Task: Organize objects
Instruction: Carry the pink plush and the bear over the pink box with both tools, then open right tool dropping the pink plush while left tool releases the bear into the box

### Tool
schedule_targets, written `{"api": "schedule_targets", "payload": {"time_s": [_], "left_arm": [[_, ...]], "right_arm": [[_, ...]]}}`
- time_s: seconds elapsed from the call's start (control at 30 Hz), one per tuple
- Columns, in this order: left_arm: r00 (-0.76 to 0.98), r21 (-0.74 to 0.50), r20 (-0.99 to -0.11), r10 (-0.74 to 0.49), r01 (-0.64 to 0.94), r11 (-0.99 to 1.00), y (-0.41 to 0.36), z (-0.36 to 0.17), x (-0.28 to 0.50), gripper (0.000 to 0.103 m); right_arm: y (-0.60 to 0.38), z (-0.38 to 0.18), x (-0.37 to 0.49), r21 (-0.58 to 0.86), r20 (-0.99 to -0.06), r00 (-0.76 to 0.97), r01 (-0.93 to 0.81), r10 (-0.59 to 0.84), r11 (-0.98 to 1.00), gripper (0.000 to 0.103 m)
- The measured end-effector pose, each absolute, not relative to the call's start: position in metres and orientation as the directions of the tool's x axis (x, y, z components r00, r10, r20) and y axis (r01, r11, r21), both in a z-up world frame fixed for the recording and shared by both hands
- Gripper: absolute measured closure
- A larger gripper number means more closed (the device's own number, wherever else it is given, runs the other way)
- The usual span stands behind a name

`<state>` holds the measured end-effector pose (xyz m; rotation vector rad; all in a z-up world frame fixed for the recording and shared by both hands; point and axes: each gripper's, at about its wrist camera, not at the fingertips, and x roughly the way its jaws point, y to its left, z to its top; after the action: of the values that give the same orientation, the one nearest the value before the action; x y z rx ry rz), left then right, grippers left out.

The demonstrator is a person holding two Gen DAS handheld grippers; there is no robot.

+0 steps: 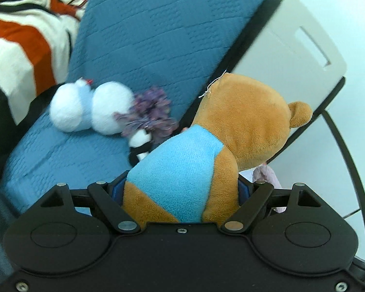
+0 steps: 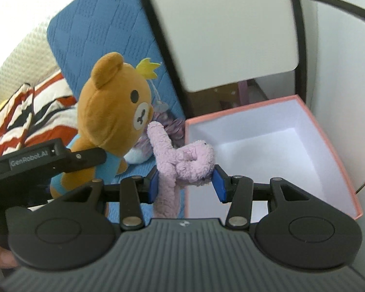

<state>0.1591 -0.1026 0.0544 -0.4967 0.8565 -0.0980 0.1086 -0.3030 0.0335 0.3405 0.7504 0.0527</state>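
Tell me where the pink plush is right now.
In the right wrist view the pink plush is held in the right tongs, just left of the open pink box and right of the brown bear.

The brown bear [image 1: 206,150] fills the left gripper [image 1: 181,189], hiding both pads and its own face in the left wrist view. Behind it, only a pale pink scrap of the pink plush [image 1: 267,175] peeks out. The white plush [image 1: 90,107] is smeared by blur, head unreadable. The striped blanket [image 1: 19,36] runs off the frame's edge.
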Motion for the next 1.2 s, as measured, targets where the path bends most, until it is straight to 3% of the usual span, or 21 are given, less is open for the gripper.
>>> {"api": "schedule_targets", "payload": {"time_s": [0.47, 0.93, 1.2], "left_arm": [[0.618, -0.432, -0.719, -0.320, -0.036, 0.901, -0.197, 0.031, 0.192, 0.022], [0.513, -0.381, -0.803, -0.303, -0.051, 0.923, -0.233, -0.032, 0.212, 0.021], [0.489, -0.369, -0.818, -0.303, -0.042, 0.928, -0.241, -0.042, 0.216, 0.021]], "right_arm": [[-0.389, -0.003, 0.118, 0.322, -0.693, 0.714, 0.177, 0.104, 0.930, 0.055], [-0.434, -0.076, 0.134, 0.295, -0.769, 0.634, 0.238, 0.082, 0.925, 0.055], [-0.439, -0.089, 0.136, 0.296, -0.782, 0.618, 0.250, 0.084, 0.922, 0.055]]}}
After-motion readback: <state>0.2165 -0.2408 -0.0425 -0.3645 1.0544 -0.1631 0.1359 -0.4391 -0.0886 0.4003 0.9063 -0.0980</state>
